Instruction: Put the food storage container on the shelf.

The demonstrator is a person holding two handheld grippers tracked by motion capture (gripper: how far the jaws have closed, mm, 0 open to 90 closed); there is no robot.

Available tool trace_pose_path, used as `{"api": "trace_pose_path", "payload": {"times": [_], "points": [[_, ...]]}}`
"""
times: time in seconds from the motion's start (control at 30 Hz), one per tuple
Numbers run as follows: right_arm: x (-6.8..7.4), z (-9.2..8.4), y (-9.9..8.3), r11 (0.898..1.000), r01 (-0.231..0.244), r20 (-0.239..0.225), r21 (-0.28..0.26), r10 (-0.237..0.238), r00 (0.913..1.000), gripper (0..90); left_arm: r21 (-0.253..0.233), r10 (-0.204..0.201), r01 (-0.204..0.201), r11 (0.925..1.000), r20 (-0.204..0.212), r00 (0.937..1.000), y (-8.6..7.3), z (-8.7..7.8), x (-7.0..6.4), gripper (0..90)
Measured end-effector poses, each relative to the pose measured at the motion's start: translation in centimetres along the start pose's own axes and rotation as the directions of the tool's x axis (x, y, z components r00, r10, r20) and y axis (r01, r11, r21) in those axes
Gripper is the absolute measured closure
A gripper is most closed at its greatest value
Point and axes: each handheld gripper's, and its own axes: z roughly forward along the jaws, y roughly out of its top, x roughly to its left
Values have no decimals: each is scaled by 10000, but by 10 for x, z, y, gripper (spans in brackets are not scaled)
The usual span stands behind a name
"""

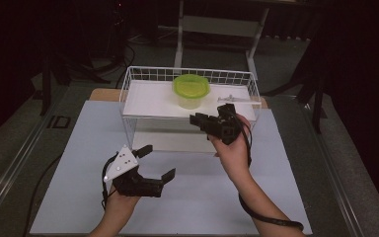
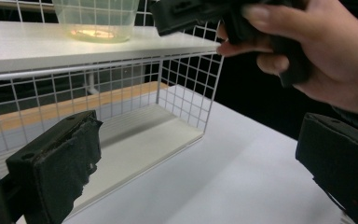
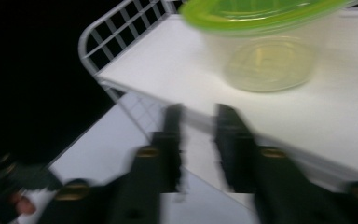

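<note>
Dark room, pale tabletop [image 1: 79,148]. I'm seeing no readable writing. Lidded tub [image 1: 191,91] is sitting upper centre on wire shelf [image 1: 128,89]. Right gripper [image 1: 208,120] is pointing at it, jaws parted, empty; left gripper [image 1: 157,162] is gaping wide, empty.

Table [image 1: 79,197] w/ pale mat: wire rack [image 1: 128,94] on it. Rack's white shelf [image 1: 148,98]: green-lidded tub [image 1: 191,91], small clear item [image 1: 232,99].
</note>
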Motion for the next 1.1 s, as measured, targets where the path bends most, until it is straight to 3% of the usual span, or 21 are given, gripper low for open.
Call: {"api": "trace_pose_path", "payload": {"times": [0.1, 0.17, 0.27, 0.37, 0.47, 0.77, 0.9, 1.1], "points": [[6, -7, -10, 9979, 590, -171, -251, -594, 9981, 437, -8, 122, -122, 9999, 356, 9993, 2, 0, 0, 6], [8, -11, -16, 9940, 1034, -125, -361, -1039, 9945, 371, 9, 203, -204, 9998, 593, 9980, 3, 0, -1, 7], [7, -17, -27, 9884, 1328, -392, -737, -1359, 9899, 178, -3, 186, -186, 9998, 750, 9970, 3, 1, -2, 7], [7, -20, -38, 9832, 1663, -459, -750, -1700, 9844, 137, 50, 109, -114, 9999, 861, 9962, 2, 3, -1, 7], [7, -22, -49, 9750, 2083, -178, -773, -2102, 9775, 140, 53, 123, -129, 9999, 896, 9959, 2, 4, -1, 7], [4, -29, -75, 9698, 2205, -115, -1040, -2229, 9748, 142, 281, 179, -214, 9994, 1221, 9924, -4, 4, -2, 7], [2, -33, -88, 9702, 2221, -187, -966, -2249, 9742, 143, 373, 250, -297, 9989, 1200, 9925, -10, 2, -3, 7], [-6, -42, -115, 9682, 2347, -83, -872, -2363, 9716, 144, 560, 212, -299, 9980, 1497, 9885, -23, -2, -2, 7]]}}
